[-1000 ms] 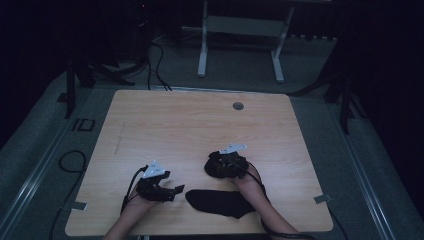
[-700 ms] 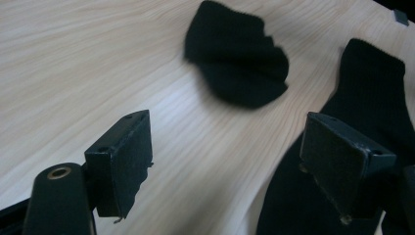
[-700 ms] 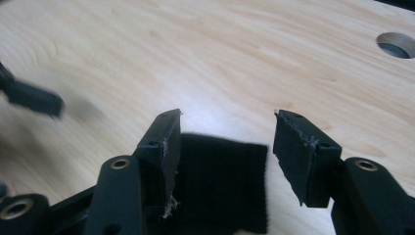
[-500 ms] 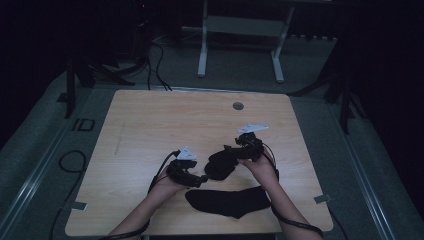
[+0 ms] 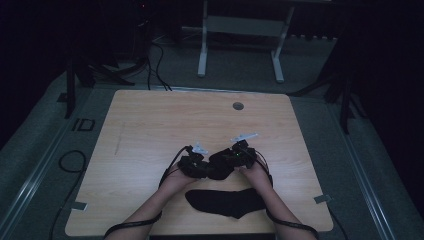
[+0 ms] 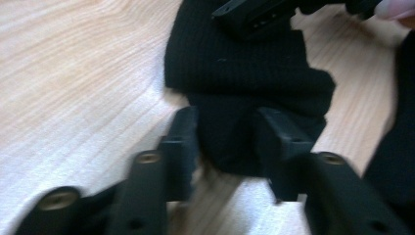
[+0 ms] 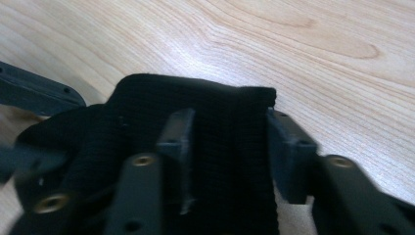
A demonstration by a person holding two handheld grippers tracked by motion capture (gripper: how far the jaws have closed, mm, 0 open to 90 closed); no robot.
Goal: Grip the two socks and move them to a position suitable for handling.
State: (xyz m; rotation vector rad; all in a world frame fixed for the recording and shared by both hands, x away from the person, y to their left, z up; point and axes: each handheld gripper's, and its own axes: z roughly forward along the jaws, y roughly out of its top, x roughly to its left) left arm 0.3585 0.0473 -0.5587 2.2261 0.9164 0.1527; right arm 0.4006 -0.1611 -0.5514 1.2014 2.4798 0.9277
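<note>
**Two grippers meet on a black sock at mid-table**

On the high view, left to right: the left gripper [image 5: 196, 165] sits at about the 7 o'clock side of the wooden table [image 5: 150, 125], the bunched black sock [image 5: 220, 167] lies between the two tools, and the right gripper [image 5: 243, 152] stands just beside it toward 5 o'clock. A second black sock [image 5: 225, 201] lies flat near the table's front edge, at 6 o'clock, between the person's forearms.

The step in hand looks like gathering or folding the bunched sock. To do it well, each tool should probably take a full fold of the knit rather than a thin edge, and the two should lift or turn together so the fabric does not stretch or slip out of one side. Keeping it clear of the flat sock would avoid dragging that one along.

In the left gripper view, the left gripper [image 6: 226, 134] has just been closing; a lobe of the sock [image 6: 244, 73] sits between its jaws and the pads appear to press on it, a narrow pinch. In the right gripper view, the right gripper [image 7: 227, 142] has also just been closing, with a ribbed band of the sock [image 7: 215, 112] between its jaws, the fabric filling the gap from pad to pad.
</note>
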